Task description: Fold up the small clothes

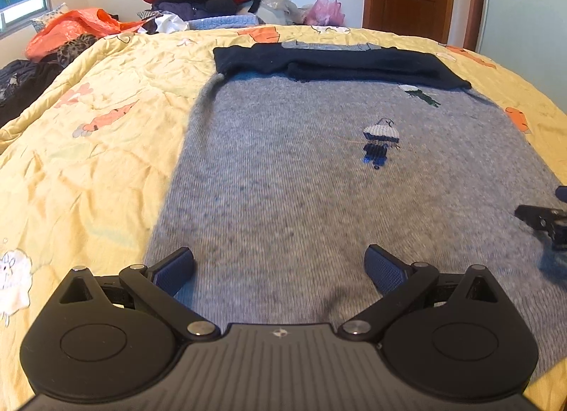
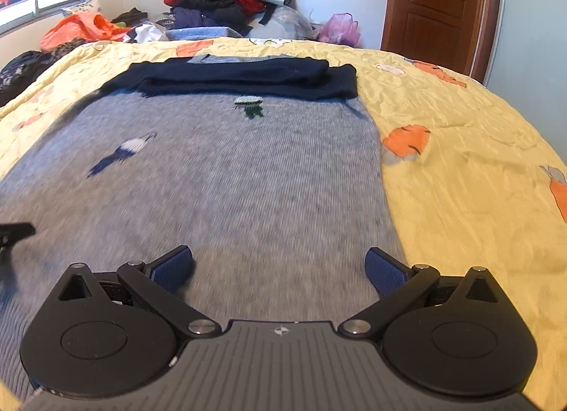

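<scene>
Sleeves folded in — body fold not yet made.
Nearest, left gripper point(image 1: 280, 271) and right gripper point(image 2: 279, 269) spread wide, empty, over the grey sweater point(image 1: 301, 180) hem; beyond, navy sleeves point(image 1: 354, 63) crossed at its far end — flat on the bed point(image 1: 106, 99).

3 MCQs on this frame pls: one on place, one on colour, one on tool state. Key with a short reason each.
1. Where do the navy sleeves lie?
A. Across the sweater's far end
B. On the clothes pile
C. Under the quilt

2. What colour is the sweater body?
A. Red
B. Grey
C. Yellow

3. How are the left tool and right tool?
A. Both shut on cloth
B. One open, one shut
C. Both open, holding nothing

Key: 1 A, the sleeves are folded across the far end; 2 B, grey knit on the yellow quilt; 3 C, fingers spread wide in both wrist views.
</scene>
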`<state>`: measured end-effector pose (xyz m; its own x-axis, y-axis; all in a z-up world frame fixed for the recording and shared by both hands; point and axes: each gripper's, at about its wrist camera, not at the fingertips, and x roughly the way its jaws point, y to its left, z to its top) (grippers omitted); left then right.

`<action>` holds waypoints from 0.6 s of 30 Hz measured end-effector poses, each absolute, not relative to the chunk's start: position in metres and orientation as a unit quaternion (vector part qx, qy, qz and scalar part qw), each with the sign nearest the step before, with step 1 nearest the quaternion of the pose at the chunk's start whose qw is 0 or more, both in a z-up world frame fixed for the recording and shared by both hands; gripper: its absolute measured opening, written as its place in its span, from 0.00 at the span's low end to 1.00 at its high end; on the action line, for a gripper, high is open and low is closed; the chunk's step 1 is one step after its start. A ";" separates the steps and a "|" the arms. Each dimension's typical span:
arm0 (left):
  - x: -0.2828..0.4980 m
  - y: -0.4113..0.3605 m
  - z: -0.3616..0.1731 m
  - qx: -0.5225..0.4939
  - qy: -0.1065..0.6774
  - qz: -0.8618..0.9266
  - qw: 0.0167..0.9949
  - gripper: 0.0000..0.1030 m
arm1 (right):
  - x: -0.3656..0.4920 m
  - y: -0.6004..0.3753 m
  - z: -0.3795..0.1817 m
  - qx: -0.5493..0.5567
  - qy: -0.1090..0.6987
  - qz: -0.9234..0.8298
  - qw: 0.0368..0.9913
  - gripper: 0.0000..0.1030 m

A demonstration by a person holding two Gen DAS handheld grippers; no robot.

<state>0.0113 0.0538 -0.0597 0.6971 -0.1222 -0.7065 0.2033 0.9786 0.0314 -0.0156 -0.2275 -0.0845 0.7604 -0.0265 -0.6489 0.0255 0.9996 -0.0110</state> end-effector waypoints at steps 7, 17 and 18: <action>0.005 0.056 -0.057 0.054 0.388 -0.094 0.915 1.00 | -0.026 -0.226 -0.085 -0.004 0.339 -0.013 0.941 1.00; -0.006 0.068 -0.048 0.056 0.416 -0.111 0.901 1.00 | -0.052 -0.238 -0.079 -0.012 0.364 0.021 0.931 1.00; -0.008 0.071 -0.046 0.057 0.413 -0.111 0.902 1.00 | -0.054 -0.240 -0.077 -0.011 0.372 0.028 0.928 1.00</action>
